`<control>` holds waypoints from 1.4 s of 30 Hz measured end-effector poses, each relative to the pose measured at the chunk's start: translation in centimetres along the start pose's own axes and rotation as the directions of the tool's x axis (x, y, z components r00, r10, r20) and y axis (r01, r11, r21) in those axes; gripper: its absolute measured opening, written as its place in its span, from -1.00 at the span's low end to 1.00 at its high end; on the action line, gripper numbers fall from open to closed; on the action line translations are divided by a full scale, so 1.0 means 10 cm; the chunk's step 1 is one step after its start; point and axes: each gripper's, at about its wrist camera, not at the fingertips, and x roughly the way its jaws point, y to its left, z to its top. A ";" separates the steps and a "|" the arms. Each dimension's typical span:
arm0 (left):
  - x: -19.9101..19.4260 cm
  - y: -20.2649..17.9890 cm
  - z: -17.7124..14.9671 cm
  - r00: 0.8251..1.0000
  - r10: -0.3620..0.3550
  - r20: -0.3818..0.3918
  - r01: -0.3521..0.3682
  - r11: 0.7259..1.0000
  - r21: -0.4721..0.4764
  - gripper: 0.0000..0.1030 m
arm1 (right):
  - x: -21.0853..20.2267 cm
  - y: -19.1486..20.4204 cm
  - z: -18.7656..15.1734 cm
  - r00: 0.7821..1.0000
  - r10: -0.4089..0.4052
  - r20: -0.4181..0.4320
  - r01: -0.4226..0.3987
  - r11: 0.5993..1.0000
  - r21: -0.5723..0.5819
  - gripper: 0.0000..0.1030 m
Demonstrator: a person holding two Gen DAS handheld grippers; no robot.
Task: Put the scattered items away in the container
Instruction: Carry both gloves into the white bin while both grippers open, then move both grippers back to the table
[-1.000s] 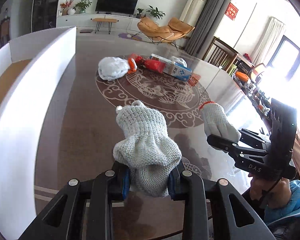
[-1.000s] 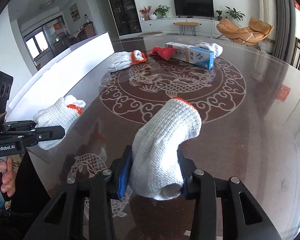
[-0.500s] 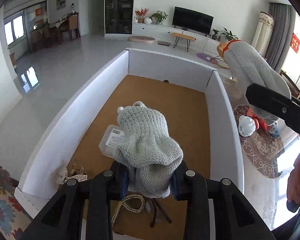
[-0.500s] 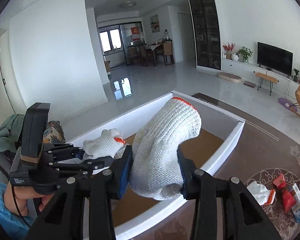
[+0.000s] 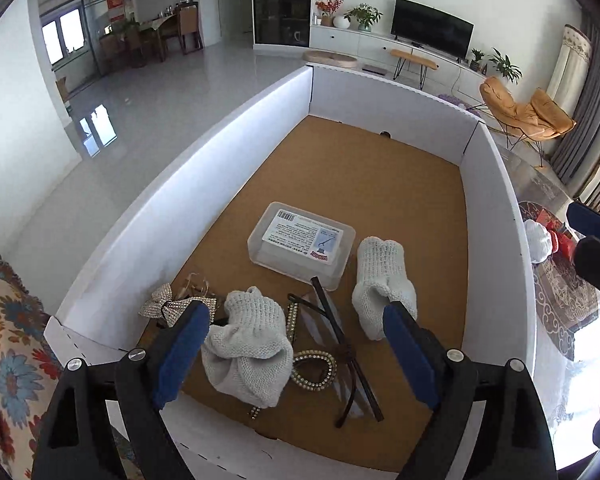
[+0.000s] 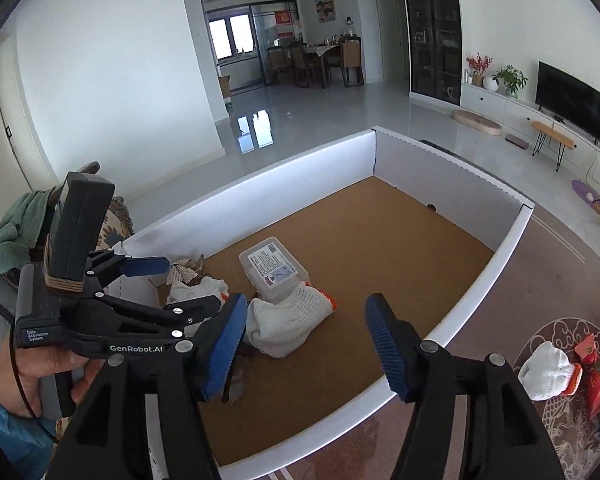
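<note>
Knit gloves (image 5: 249, 347) on cork floor (image 5: 380, 184)

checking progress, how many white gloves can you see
3: one glove in the box by the left gripper, another beside the plastic case, a third out on the table.

"GenRobot.AI" on left tongs (image 6: 188, 284) arm, "Data Acquisition System" on its body; box label illegible.

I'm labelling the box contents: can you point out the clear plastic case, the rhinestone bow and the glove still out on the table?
clear plastic case (image 5: 302, 242), left wrist view, on its printed label.
rhinestone bow (image 5: 162, 307), left wrist view, on its left loop.
glove on the table (image 6: 546, 372), right wrist view, on its white knit body.
</note>
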 end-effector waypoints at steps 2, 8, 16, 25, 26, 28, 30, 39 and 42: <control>-0.12 -0.17 0.03 0.999 -0.016 0.032 0.015 1.000 0.027 0.72 | -0.32 -0.15 -0.13 0.997 -0.009 0.073 0.006 0.999 0.035 0.22; -0.54 -1.04 -0.01 0.981 -0.159 0.110 0.138 0.974 0.178 0.72 | -1.13 -0.93 -0.92 0.975 -0.189 0.120 0.169 0.972 0.163 0.23; -0.42 -2.80 -0.42 0.941 -0.338 -0.031 0.303 0.797 0.523 0.99 | -1.80 -2.08 -2.49 0.885 -0.419 -0.201 0.465 0.804 0.370 0.23; 0.57 -3.72 0.07 0.967 -0.252 -0.049 0.207 0.654 0.728 0.99 | -2.04 -2.22 -2.96 0.863 -0.456 -0.216 0.505 0.767 0.397 0.23; 0.68 -3.73 0.15 0.965 -0.255 -0.061 0.219 0.655 0.723 0.99 | -2.06 -2.24 -2.98 0.865 -0.454 -0.211 0.501 0.764 0.408 0.23; 0.87 -3.76 0.32 0.967 -0.242 -0.085 0.229 0.666 0.710 0.99 | -2.08 -2.25 -3.00 0.874 -0.450 -0.184 0.483 0.760 0.435 0.23; 1.03 -3.78 0.44 0.962 -0.257 -0.094 0.247 0.668 0.702 0.99 | -2.11 -2.25 -3.01 0.877 -0.447 -0.176 0.476 0.756 0.449 0.23; 1.54 -3.84 0.39 0.919 -0.289 -0.269 0.395 0.652 0.647 0.86 | -2.11 -2.26 -3.01 0.886 -0.433 -0.164 0.457 0.756 0.468 0.23; 1.43 -3.74 0.34 0.904 -0.342 -0.256 0.426 0.680 0.597 -0.32 | -2.11 -2.27 -3.01 0.889 -0.429 -0.160 0.450 0.757 0.474 0.24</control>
